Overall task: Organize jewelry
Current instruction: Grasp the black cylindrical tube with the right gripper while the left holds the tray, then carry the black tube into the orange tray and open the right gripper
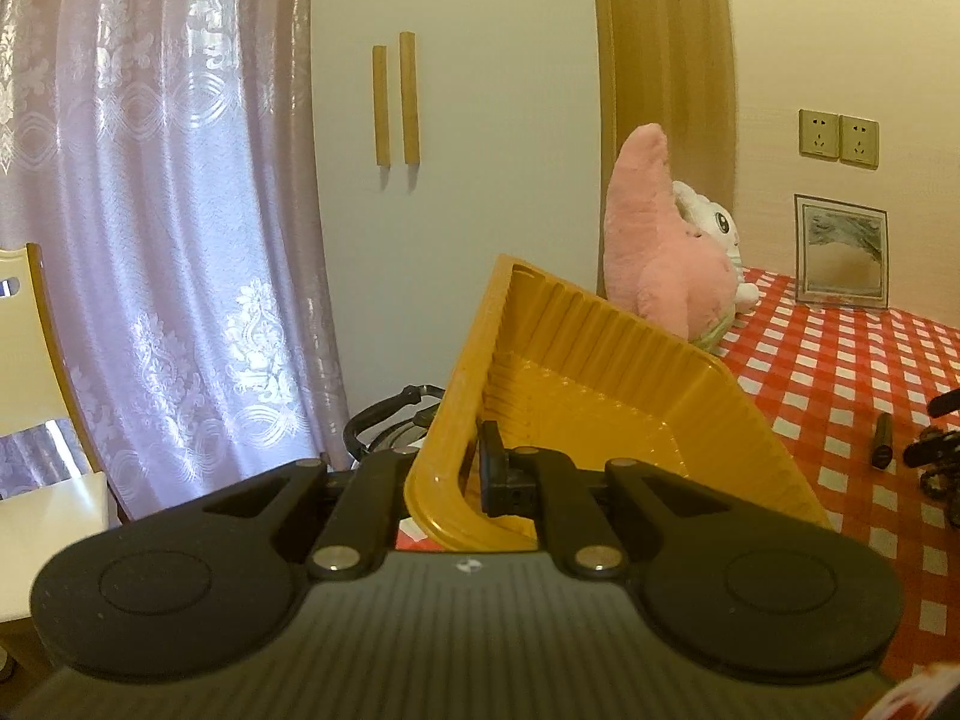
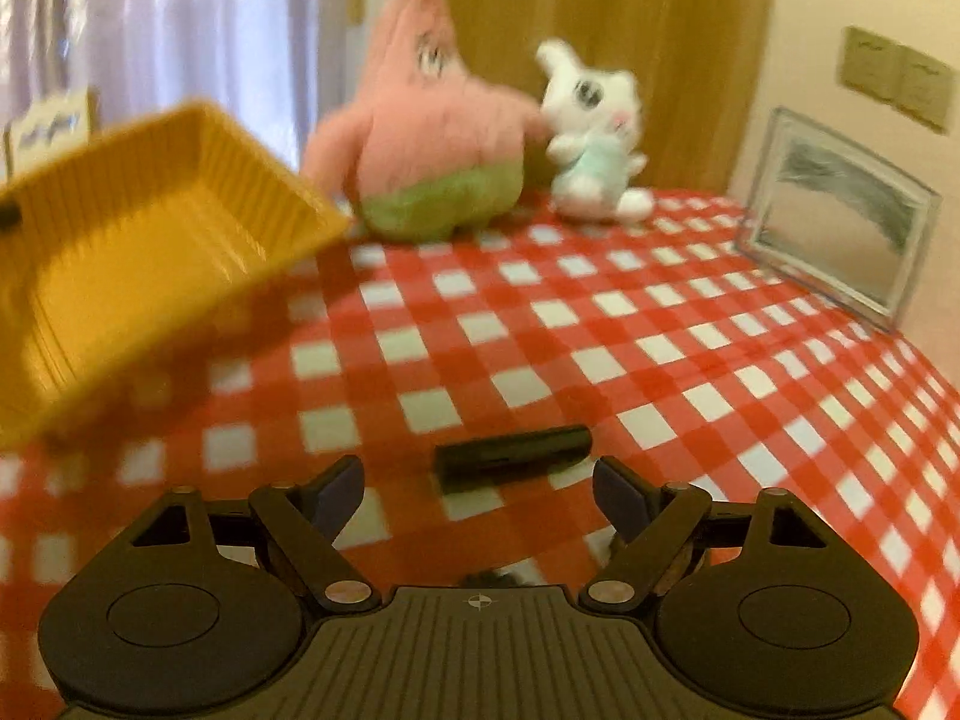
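Left wrist view: the left hand-held gripper (image 1: pixel 480 474) is pinched tight on the near rim of a yellow tray (image 1: pixel 600 396), which is tilted steeply with its far corner up toward 12 o'clock, off the red-checked tabletop (image 1: pixel 840 372). The hold is on a thin, slick edge only, so the tray could pivot or slip out of the pinch if it is swung fast. At 3 o'clock lie a small dark tube (image 1: pixel 882 449) and a dark beaded piece of jewelry (image 1: pixel 936 468), partly cut off by the frame. A pink plush toy (image 1: pixel 654 240) stands close behind the tray; the raised corner could knock it.

Right wrist view: the right hand-held gripper (image 2: pixel 478 495) is spread wide and empty, just short of the dark tube (image 2: pixel 513 450) at 12 o'clock. The picture is blurred, so a hurried closing may land off-centre and roll the tube away. The tray (image 2: pixel 150 240) hangs at 10 o'clock, apparently empty; its tilt would likely let anything dropped in slide out. A glass frame (image 2: pixel 840 222) leans at 2 o'clock, well apart
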`<move>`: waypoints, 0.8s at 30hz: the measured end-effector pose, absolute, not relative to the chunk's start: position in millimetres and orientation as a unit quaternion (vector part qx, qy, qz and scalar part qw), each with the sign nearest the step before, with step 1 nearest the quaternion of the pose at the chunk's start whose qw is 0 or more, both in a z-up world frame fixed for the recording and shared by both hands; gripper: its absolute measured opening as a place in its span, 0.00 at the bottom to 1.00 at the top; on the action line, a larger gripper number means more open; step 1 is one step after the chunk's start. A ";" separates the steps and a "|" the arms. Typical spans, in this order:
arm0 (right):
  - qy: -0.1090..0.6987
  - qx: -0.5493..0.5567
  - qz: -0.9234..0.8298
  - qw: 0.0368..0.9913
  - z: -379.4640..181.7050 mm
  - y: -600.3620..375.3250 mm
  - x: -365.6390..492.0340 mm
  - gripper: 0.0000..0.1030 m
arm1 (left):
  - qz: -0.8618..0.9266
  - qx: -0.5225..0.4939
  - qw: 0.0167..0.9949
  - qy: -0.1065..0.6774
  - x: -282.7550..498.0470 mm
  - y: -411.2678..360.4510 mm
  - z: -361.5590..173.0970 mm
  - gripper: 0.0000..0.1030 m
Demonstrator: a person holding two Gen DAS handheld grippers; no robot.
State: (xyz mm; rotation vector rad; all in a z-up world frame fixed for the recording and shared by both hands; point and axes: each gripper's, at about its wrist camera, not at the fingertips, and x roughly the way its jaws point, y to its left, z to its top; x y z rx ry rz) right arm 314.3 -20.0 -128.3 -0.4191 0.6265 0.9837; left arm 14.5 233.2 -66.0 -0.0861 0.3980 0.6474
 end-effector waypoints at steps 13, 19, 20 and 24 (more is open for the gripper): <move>0.345 -0.211 0.482 0.777 -154.3 5.3 374.6 0.78 | 0.318 -0.052 0.924 0.207 18.2 240.2 -67.9 0.09; 0.342 -0.208 0.469 0.787 -150.2 2.5 366.3 0.74 | 0.316 -0.054 0.923 0.211 19.7 241.5 -68.7 0.09; 0.340 -0.208 0.464 0.791 -147.9 1.2 362.6 0.74 | 0.316 -0.054 0.923 0.211 19.8 241.2 -68.8 0.09; 0.324 -0.176 0.483 0.794 -126.8 -1.5 347.5 0.74 | 0.315 -0.053 0.924 0.211 19.6 239.9 -71.1 0.09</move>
